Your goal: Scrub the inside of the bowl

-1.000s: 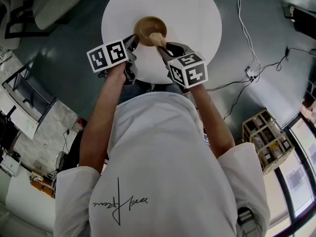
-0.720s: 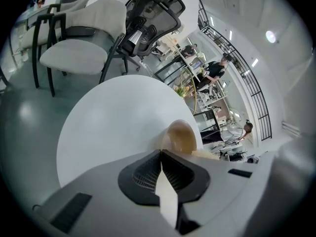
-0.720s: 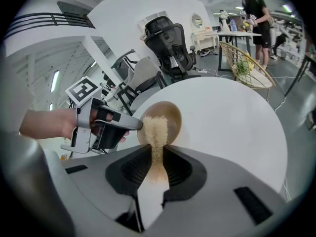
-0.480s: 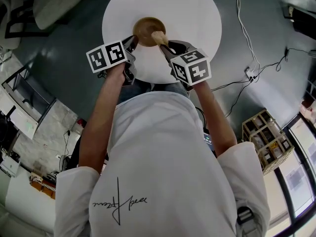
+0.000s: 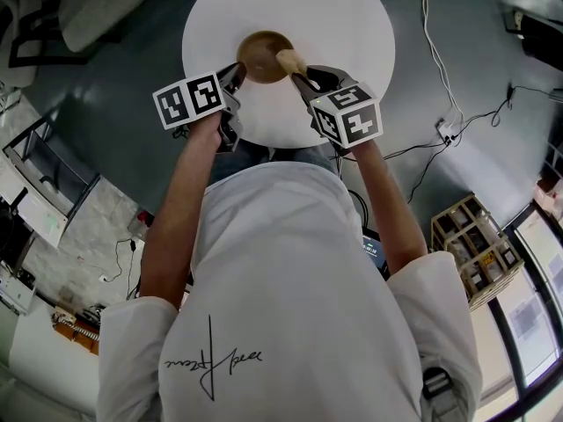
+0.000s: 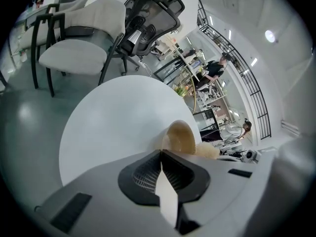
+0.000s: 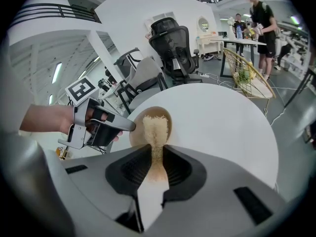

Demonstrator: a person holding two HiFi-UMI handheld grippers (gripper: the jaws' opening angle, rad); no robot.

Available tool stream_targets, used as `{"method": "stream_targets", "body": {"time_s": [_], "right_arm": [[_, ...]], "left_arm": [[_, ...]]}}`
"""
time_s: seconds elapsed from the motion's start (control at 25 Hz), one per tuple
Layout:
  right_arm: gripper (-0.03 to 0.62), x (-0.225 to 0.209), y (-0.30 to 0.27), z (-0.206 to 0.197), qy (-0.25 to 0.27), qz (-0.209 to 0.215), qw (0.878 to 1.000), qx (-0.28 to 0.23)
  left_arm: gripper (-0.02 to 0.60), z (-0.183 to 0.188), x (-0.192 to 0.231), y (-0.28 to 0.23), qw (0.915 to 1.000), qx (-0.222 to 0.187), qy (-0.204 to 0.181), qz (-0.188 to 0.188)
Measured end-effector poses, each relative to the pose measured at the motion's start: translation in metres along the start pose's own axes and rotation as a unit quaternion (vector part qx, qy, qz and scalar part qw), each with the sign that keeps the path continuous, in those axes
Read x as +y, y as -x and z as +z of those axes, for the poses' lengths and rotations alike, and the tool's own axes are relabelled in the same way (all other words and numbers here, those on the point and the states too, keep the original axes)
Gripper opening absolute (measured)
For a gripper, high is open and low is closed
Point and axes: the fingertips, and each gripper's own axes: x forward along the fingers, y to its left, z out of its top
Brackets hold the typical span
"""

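A brown wooden bowl (image 5: 259,51) stands on the near part of a round white table (image 5: 343,25). My left gripper (image 5: 237,71) is shut on the bowl's left rim. In the left gripper view the jaws (image 6: 161,151) meet at the edge of the bowl (image 6: 180,137). My right gripper (image 5: 304,78) is shut on a beige fibrous scrubber (image 5: 289,60), whose head lies over the bowl's right side. In the right gripper view the scrubber (image 7: 155,127) runs out from the jaws (image 7: 156,149) into the bowl (image 7: 137,135), with the left gripper (image 7: 129,126) at the rim.
Grey chairs (image 6: 81,48) and a black office chair (image 7: 173,46) stand beyond the table (image 7: 222,127). Cables and a power strip (image 5: 449,128) lie on the floor to the right, near a wooden crate (image 5: 471,249). People stand in the background.
My right gripper has shifted a little right, and the scrubber head has slid from the bowl's near middle toward its right rim. The left gripper and bowl have stayed put.
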Motion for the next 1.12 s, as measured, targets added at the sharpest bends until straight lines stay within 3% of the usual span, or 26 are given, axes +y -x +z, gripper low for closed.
{"method": "stream_targets", "body": {"time_s": [1.12], "right_arm": [[0.084, -0.015, -0.001, 0.022, 0.026, -0.005, 1.0, -0.003]], "left_arm": [[0.015, 0.002, 0.002, 0.0, 1.0, 0.002, 0.004, -0.002]]}}
